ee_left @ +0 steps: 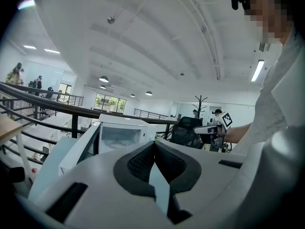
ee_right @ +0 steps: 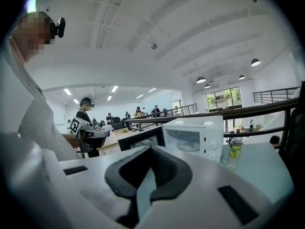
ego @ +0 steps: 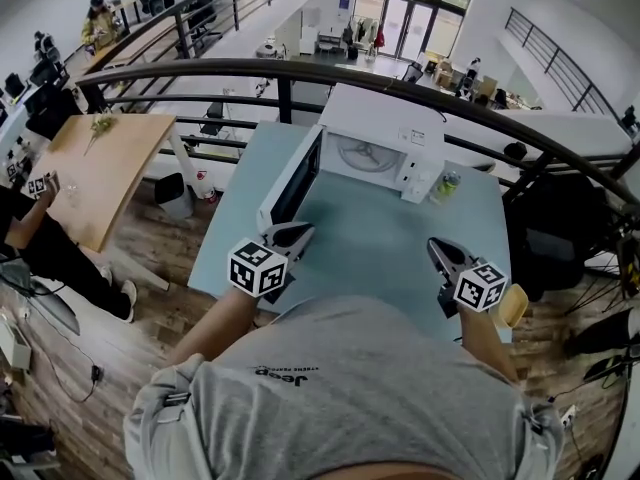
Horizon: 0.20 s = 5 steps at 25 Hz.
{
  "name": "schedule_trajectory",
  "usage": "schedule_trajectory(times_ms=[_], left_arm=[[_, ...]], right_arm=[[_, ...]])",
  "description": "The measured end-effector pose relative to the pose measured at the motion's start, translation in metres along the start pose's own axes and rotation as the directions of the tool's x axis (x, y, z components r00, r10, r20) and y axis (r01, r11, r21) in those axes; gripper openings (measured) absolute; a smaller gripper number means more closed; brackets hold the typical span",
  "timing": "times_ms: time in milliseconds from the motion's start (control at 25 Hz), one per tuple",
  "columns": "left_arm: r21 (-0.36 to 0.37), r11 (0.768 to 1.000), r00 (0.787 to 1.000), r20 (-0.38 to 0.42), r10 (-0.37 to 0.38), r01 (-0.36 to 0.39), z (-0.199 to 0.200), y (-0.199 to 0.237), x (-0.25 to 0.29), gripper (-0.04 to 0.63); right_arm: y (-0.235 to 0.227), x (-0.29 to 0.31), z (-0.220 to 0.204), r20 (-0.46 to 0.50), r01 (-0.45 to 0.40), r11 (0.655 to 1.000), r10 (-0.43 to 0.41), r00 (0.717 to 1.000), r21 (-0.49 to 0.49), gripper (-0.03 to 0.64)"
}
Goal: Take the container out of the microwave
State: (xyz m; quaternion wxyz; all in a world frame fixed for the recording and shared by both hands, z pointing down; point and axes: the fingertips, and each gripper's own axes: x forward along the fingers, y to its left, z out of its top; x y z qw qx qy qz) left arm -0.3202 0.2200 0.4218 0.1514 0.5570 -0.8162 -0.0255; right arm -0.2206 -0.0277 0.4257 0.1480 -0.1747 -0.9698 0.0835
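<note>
Hovering low over the bench [ego: 380,258], the left tool [ego: 298,230] and right tool [ego: 435,246] both have their jaws together, empty. The microwave [ego: 400,128] stands ahead, its open door [ego: 290,183] just before the left tool, so the right tool likely has the freer line. Only a round shape shows in the cavity [ego: 365,155]; whether that is the container is unclear.

The left gripper [ego: 291,235] sits lower centre-left in the head view, jaws pressed together with nothing between them, tips angled to the upper right. The right gripper [ego: 439,250] sits lower centre-right, jaws likewise together and empty, tips angled to the upper left. Both forearms reach up from the frame's bottom.
</note>
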Motion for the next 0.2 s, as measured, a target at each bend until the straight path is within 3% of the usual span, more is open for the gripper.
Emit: schedule_trajectory(times_ms=[200], left_arm=[[-0.005,1.000,1.000,-0.004,0.001,-0.001,-0.0009,-0.0012,-0.0001,0.019]], right_arm=[[0.0013,-0.0012,-0.0020,-0.008,-0.008,1.000,0.008,1.000,-0.003,0.017]])
